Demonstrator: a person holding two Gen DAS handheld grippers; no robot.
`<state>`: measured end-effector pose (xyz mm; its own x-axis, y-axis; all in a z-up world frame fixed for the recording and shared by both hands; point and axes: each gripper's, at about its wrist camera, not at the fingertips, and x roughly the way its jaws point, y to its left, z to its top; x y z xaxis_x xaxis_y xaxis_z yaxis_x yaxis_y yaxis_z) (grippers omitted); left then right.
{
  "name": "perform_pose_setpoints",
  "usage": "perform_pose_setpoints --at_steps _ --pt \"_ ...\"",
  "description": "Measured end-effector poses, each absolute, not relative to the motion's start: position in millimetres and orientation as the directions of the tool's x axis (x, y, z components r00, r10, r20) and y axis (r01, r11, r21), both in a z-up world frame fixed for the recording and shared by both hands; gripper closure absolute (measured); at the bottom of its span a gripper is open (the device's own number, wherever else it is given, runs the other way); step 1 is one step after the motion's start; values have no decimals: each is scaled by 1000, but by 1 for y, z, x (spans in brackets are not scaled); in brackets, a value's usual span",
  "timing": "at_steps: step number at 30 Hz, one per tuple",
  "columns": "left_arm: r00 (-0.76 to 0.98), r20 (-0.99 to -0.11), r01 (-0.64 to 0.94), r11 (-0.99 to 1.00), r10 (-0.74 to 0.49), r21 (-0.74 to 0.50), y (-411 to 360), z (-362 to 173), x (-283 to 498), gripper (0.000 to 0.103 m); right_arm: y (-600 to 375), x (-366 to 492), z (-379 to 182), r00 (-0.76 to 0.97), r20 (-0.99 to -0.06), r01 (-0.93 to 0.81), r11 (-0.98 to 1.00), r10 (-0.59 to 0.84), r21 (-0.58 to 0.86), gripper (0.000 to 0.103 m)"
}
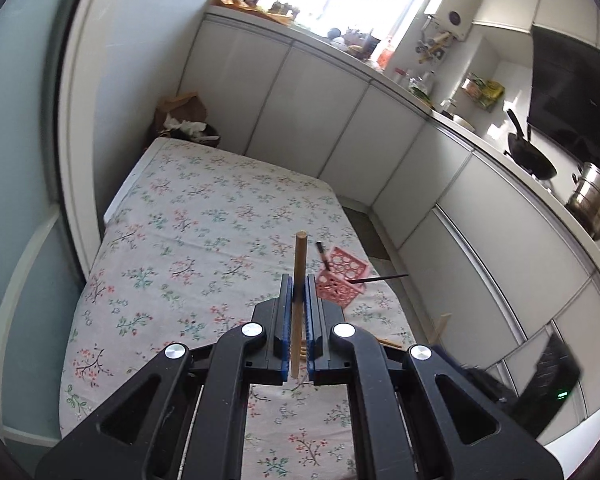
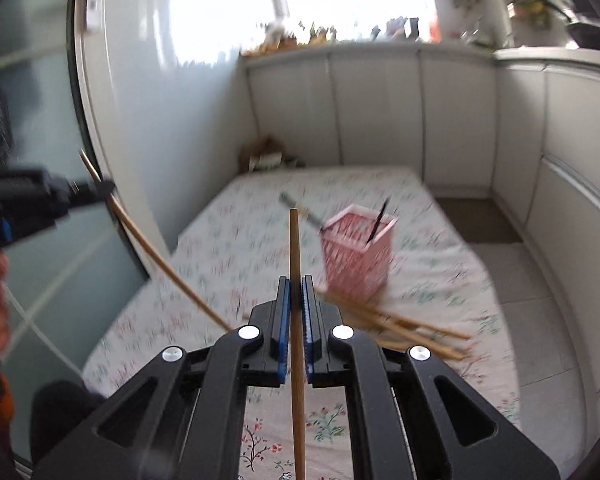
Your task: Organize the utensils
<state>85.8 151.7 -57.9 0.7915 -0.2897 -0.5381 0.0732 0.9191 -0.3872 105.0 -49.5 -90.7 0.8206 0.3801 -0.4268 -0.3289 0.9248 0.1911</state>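
1. Wooden chopsticks are the task's things. The left claw (image 1: 299, 292) is clenched on one chopstick (image 1: 299, 264), which points forward between its blue pads, lifted above the bench.
2. The right claw (image 2: 296, 292) is likewise clenched on a second chopstick (image 2: 295, 248), also lifted and pointing forward.
3. A pink holder (image 2: 358, 254) stands upright on the bench ahead of both claws. Two dark utensils (image 2: 378, 222) already sit in it, leaning out at angles; what they are is too blurred to tell.
4. A loose pile (image 2: 404, 326) of more wooden chopsticks lies on the cloth just beside the holder's base, on the near right side.
5. Judged from this, the task is early to midway: two dark items are stored, two chopsticks are in transit, and the pile is not yet gathered.
6. The bench (image 1: 188, 216) wears a floral cloth and is bare across its far and left parts, giving open room there.
7. The holder stands near the bench's right edge, with floor and white cabinets (image 1: 428, 160) just beyond. A pale wall runs along the left edge.
8. In the right wrist view the left claw appears at far left, well apart from the holder, so the two should not collide yet.
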Motion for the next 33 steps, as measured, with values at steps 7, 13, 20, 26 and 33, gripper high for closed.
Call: perform_pose_setpoints --at_steps 7,13,20,26,33 --pt "793 -528 131 932 -303 -338 125 -39 94 98 -82 91 -58 869 -350 -290 932 351 216 97" --pt "818 -474 190 930 -327 -315 106 -9 115 98 -102 92 -28 899 -295 -259 936 324 237 97" --pt "843 -414 240 930 -342 -280 74 24 152 98 -125 104 8 932 -226 -226 942 283 248 97" --pt "850 -420 239 942 -319 -234 46 19 203 98 -140 124 38 955 -154 -209 943 254 259 97" --pt "834 -470 237 957 -289 -169 24 -39 253 97 -139 155 52 968 -85 -205 941 235 268 97"
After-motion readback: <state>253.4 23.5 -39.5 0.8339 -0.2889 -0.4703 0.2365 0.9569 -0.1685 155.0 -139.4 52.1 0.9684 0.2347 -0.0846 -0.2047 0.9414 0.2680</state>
